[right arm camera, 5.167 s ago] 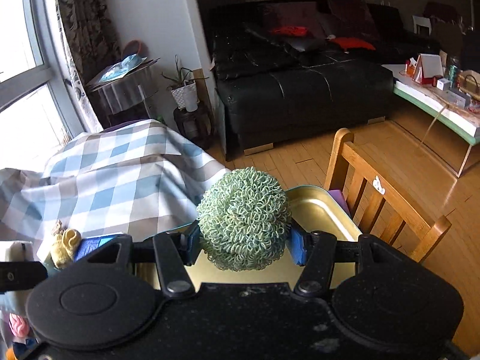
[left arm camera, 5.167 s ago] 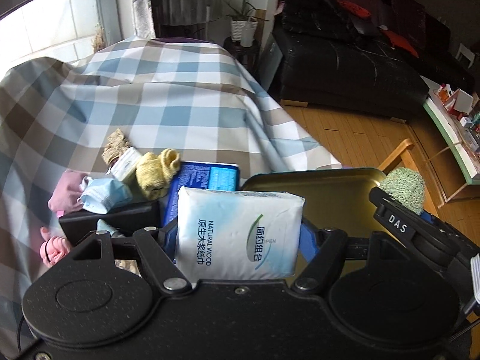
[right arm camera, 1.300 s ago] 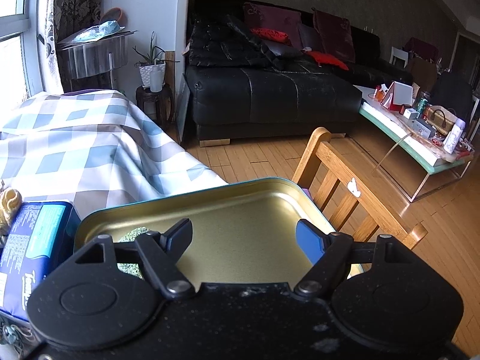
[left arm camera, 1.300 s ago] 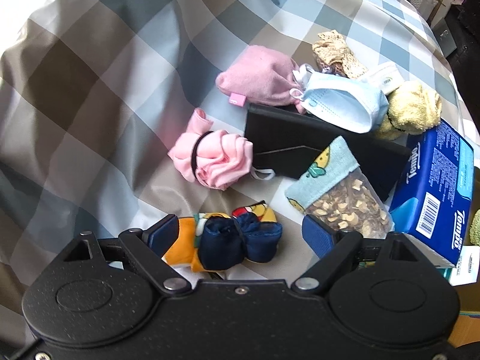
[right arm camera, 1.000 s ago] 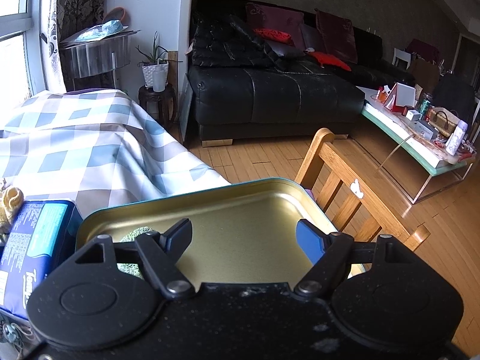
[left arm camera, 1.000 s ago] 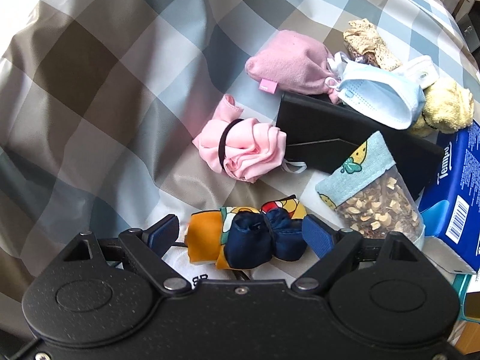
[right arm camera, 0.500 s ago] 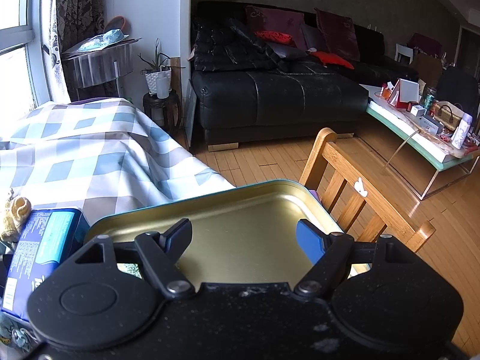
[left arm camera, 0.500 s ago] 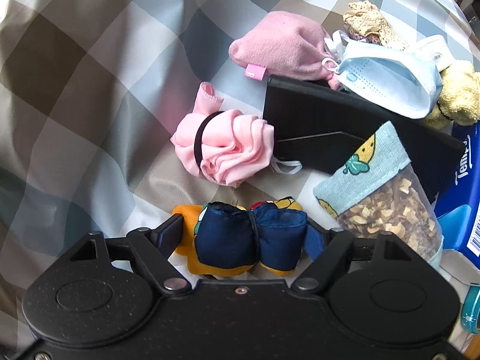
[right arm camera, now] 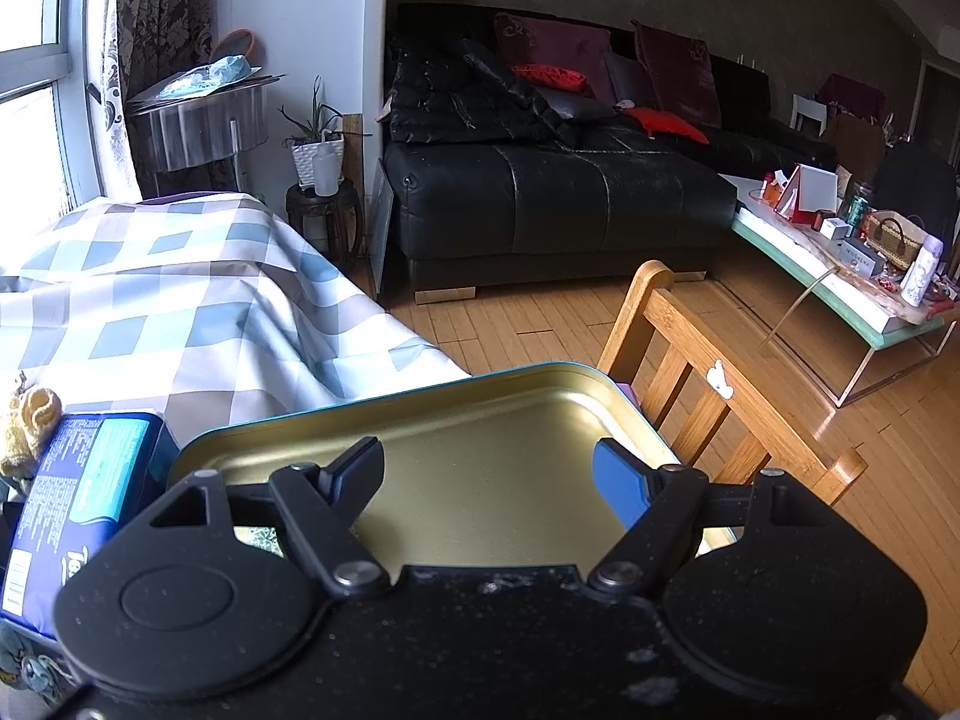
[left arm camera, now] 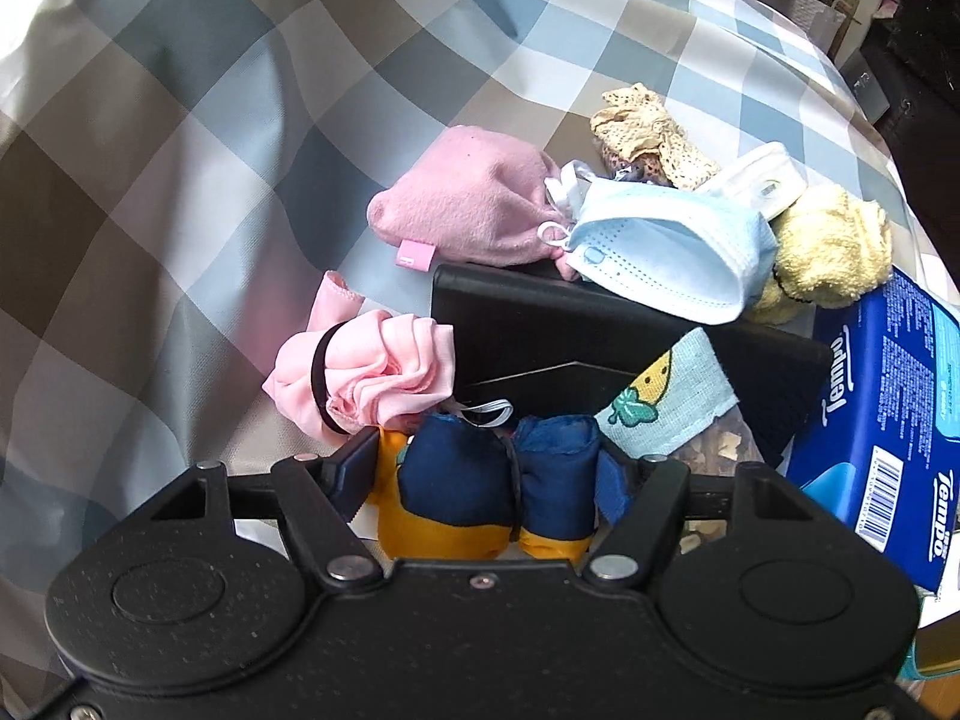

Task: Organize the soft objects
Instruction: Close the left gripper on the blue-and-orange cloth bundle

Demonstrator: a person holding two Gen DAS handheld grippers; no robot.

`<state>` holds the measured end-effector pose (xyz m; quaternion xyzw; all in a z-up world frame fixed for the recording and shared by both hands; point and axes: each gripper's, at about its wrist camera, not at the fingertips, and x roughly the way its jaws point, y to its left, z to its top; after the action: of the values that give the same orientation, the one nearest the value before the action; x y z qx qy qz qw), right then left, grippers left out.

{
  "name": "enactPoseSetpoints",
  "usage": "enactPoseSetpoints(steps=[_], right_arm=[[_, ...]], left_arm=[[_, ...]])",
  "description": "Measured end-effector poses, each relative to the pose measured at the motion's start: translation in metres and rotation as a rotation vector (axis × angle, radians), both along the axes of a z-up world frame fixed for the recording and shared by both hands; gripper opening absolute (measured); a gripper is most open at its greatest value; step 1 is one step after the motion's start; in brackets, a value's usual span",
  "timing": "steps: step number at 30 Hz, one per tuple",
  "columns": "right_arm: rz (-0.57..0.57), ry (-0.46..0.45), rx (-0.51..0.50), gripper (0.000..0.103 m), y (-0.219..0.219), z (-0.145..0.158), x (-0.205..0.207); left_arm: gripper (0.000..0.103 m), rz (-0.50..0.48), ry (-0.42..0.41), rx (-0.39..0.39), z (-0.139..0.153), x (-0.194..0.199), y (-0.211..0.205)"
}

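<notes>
Navy-and-orange folded cloth bundle lies on the checked desk cloth between the closing jaws of the left hand-held gripper — squeeze mid-bundle, then lift clear of the snack pouch. Right hand-held gripper hangs spread, empty, over the gold tray.

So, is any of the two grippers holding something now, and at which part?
The left hand-held gripper is closing on the navy and orange cloth bundle, one pad at each end. The right hand-held gripper is open over the gold tray, holding nothing.
</notes>
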<state>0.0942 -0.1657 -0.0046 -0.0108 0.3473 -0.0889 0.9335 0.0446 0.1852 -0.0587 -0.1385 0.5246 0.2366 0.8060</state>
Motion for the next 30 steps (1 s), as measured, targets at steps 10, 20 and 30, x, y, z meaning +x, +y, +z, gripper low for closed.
enactPoseSetpoints(steps=[10,20,30], right_arm=[[0.005,-0.004,0.001,0.076,0.0,0.0,-0.001],[0.027,-0.011,-0.019,0.077,0.005,0.002,-0.004],[0.383,-0.018,0.046,0.083,0.068,0.021,-0.037]], left_arm=[[0.083,0.08,0.032,-0.032,-0.001,-0.015,0.008],[0.089,0.098,0.072,-0.082,-0.016,-0.013,0.013],[0.096,0.127,0.11,-0.154,-0.035,-0.005,0.021]])
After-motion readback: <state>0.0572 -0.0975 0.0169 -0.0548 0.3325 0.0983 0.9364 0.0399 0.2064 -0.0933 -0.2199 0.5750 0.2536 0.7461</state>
